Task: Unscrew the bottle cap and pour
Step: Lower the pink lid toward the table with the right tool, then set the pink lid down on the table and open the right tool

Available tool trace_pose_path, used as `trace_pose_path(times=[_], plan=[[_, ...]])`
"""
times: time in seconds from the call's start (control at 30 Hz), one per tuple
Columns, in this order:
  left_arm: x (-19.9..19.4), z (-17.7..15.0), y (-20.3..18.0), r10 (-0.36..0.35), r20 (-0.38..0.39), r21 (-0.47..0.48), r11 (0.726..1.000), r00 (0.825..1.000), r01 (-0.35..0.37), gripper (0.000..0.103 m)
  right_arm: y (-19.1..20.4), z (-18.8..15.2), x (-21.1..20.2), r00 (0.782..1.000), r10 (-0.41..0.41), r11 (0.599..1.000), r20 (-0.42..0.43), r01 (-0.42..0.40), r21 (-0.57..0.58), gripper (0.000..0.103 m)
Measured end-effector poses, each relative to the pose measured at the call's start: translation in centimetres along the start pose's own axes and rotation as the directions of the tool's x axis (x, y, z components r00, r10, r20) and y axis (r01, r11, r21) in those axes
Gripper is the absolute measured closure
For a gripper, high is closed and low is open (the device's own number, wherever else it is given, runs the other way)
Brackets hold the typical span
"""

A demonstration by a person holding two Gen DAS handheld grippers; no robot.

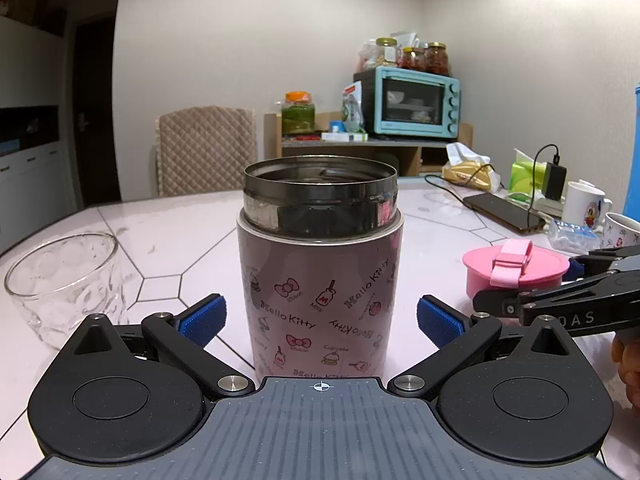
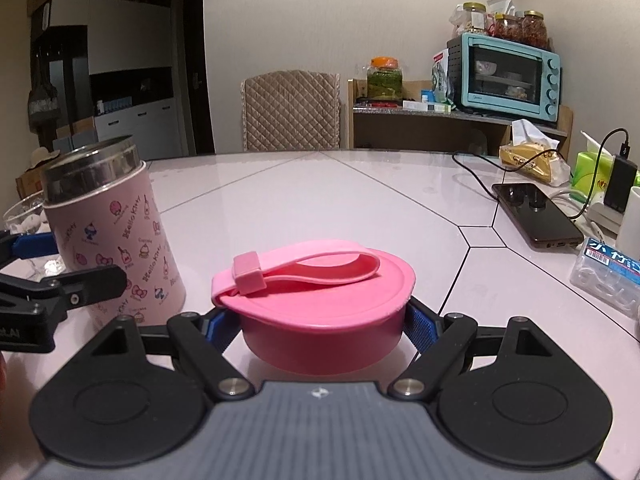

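Right wrist view: right hand-held gripper (image 2: 320, 326) clamps pink cap (image 2: 316, 304), hiding its pads.

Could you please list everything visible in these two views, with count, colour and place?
Flask: one, pink print, steel rim, open, table centre.
Cap: one, pink with strap, right of flask.
Glass: one, clear, left of flask.
Table: one, pale tiled.
Phone: one, black, right side, cabled.
Mugs: two, white, far right.
Oven: one, teal, rear shelf.
Chair: one, beige quilted, behind table.
Left gripper: open, flanking flask without touching.
Right gripper: clamped on cap.
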State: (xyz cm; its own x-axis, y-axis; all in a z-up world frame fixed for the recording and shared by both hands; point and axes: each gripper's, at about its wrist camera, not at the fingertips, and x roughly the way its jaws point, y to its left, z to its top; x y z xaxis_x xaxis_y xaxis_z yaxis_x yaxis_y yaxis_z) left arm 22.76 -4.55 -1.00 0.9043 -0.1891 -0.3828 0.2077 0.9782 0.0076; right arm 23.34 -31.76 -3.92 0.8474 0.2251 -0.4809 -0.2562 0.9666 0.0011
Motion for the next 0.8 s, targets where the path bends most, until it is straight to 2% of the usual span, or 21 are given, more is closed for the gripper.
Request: trace_pose_path(times=[0.5, 0.8], plan=[[0.1, 0.0, 0.0, -0.002, -0.011, 0.006, 1.0, 1.0, 0.002, 0.0, 0.0, 0.0, 1.3, 0.997, -0.008, 1.0, -0.074, 0.007, -0.021, 0.018], [-0.1, -0.1, 0.2, -0.017, -0.02, 0.007, 1.0, 1.0, 0.018, 0.0, -0.1, -0.1, 1.4, 0.996, -0.009, 1.0, -0.089, 0.006, -0.026, 0.018]])
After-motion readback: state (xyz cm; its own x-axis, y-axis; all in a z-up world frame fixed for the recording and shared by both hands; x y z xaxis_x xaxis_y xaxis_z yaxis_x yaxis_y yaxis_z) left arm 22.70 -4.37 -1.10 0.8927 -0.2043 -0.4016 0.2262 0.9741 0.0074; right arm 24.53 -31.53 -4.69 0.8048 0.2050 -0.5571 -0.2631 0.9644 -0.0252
